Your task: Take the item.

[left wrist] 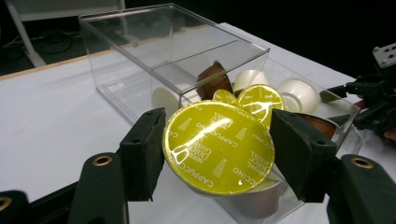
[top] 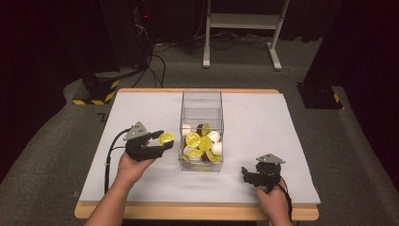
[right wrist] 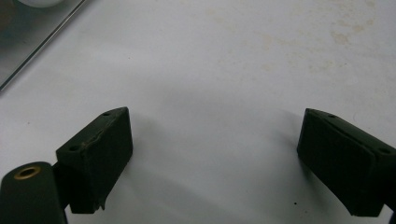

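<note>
A clear plastic box [top: 201, 101] stands mid-table, holding several coffee capsules [top: 202, 143] with yellow foil lids, white cups and a brown one. My left gripper [top: 162, 141] is shut on one yellow-lidded capsule [top: 166, 138], just left of the box and a little above the table. In the left gripper view that capsule [left wrist: 218, 147] sits between the two pads, its lid reading CAPPUCCINO, with the box [left wrist: 173, 51] right behind it. My right gripper [top: 245, 175] rests low at the front right, jaws wide apart over bare table [right wrist: 215, 84], nothing between them.
The white table top [top: 263, 122] has bare room left and right of the box. Its wooden front edge [top: 197, 212] is near my hands. A white frame stand [top: 242, 28] and black equipment with cables [top: 117, 42] are on the floor beyond the table.
</note>
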{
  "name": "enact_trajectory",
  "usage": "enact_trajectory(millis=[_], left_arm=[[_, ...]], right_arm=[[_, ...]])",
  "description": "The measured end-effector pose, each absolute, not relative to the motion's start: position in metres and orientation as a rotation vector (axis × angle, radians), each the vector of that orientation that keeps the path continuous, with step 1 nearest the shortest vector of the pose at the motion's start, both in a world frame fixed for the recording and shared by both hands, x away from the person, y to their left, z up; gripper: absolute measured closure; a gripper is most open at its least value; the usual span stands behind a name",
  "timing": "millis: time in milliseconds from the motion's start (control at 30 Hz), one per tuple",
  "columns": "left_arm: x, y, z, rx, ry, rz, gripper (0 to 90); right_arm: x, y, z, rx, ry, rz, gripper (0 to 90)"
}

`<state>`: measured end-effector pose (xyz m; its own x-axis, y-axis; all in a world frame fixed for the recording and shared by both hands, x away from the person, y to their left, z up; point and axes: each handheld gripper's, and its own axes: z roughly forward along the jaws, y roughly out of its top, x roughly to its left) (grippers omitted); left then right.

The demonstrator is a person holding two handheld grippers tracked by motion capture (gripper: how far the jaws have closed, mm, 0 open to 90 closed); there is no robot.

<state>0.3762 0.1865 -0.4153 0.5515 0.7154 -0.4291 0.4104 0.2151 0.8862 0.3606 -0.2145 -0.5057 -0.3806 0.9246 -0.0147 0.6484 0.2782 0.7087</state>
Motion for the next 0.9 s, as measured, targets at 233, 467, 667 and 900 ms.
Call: enact_trajectory(millis=[233,467,667,900], left_arm=[[0.375,0.2,-0.421,1.433,1.056,0.308,38.0],[0.372,0.216,-0.428,1.415,1.09,0.329,38.0],[0.373,0.226,-0.434,1.394,1.11,0.345,38.0],[0.375,0.233,-0.441,1.378,1.137,0.366,38.0]], right_arm=[[0.36,-0.215,-0.506,1.415,2.127,0.872,10.3],[0.361,-0.214,-0.506,1.415,2.127,0.871,10.3],[0.361,-0.215,-0.506,1.416,2.128,0.872,10.2],[0.361,-0.215,-0.506,1.416,2.128,0.872,10.2]])
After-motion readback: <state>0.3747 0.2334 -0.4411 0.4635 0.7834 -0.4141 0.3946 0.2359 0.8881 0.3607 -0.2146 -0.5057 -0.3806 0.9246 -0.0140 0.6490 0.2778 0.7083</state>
